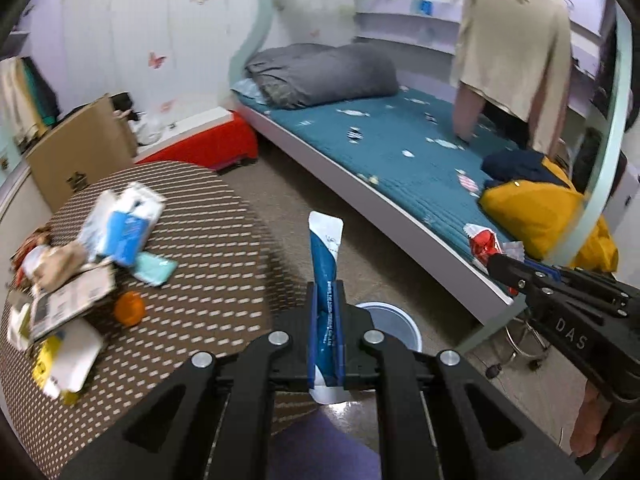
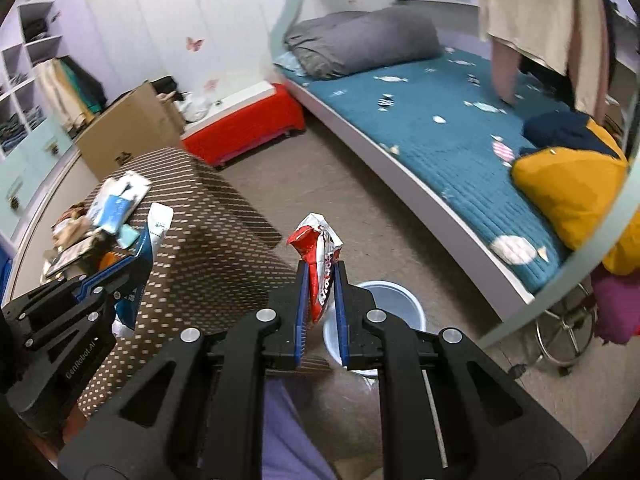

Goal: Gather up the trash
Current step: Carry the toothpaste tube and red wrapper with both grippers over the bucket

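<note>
Above the white bin (image 2: pixel 394 304), left claw (image 1: pixel 326 292) grips a blue tube (image 1: pixel 325 256), right claw (image 2: pixel 322 276) a red wrapper (image 2: pixel 318 248).

Glowing evenly under soft, cool indoor light, with no single lamp showing and no harsh glare. Casting only faint, diffuse shadows across the beige carpeted floor (image 1: pixel 320 200) and beneath the white-framed bed with the teal quilted cover (image 2: pixel 420 128). Bending strongly at the fisheye rim: bed edge bowing into a curve, corners darkening into a black vignette. Smearing with motion blur over the heap of crumpled paper and plastic trash (image 1: pixel 68 280) on the round brown worktop dotted in white (image 1: pixel 192 272), and over the pale hanging garment (image 1: pixel 516 44). Staying sharp close in, along the black linkage bars.
</note>
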A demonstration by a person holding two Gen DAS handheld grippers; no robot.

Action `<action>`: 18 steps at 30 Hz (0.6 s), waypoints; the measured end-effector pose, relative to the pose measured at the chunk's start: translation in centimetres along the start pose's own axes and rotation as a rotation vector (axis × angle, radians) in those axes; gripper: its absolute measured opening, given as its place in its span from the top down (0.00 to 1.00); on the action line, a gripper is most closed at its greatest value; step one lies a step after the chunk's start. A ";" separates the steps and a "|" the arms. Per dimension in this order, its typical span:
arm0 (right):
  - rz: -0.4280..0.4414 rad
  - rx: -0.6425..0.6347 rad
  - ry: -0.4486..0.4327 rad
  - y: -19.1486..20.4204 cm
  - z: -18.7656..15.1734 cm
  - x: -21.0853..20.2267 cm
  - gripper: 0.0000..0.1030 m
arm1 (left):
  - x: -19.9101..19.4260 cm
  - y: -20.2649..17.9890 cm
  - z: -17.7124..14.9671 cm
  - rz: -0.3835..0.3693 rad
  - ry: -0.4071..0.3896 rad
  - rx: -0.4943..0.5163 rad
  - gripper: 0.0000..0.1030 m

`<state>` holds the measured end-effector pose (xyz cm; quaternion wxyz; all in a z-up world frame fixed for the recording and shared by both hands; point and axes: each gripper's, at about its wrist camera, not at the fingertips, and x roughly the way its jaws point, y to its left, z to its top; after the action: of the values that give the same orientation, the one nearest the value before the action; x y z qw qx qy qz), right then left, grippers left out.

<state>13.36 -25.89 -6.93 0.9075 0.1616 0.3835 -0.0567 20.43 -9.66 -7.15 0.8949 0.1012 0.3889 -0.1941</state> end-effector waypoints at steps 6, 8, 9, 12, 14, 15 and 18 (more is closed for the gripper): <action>-0.046 0.061 0.028 -3.3 0.0 0.9 0.88 | 2.3 -3.5 0.8 -0.052 0.037 0.066 0.93; -0.060 0.081 0.038 -4.2 0.1 1.4 0.88 | 3.1 -4.5 1.0 -0.069 0.051 0.084 0.93; -0.065 0.089 0.043 -4.7 0.1 1.5 0.88 | 3.6 -5.1 1.2 -0.077 0.061 0.096 0.93; -0.083 0.114 0.058 -6.1 0.1 2.1 0.88 | 5.1 -6.5 1.5 -0.097 0.084 0.122 0.93; -0.096 0.134 0.073 -7.2 0.0 2.7 0.88 | 6.2 -7.5 1.7 -0.108 0.102 0.139 0.93; -0.100 0.140 0.079 -7.5 0.0 2.9 0.88 | 6.7 -7.9 1.7 -0.112 0.110 0.146 0.93; -0.114 0.160 0.101 -8.7 0.0 3.7 0.88 | 8.3 -9.0 2.0 -0.127 0.137 0.165 0.93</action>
<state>13.96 -33.99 -11.76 0.8666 0.2141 0.4314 -0.1305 23.09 -20.67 -12.12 0.8408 0.1627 0.4376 -0.2741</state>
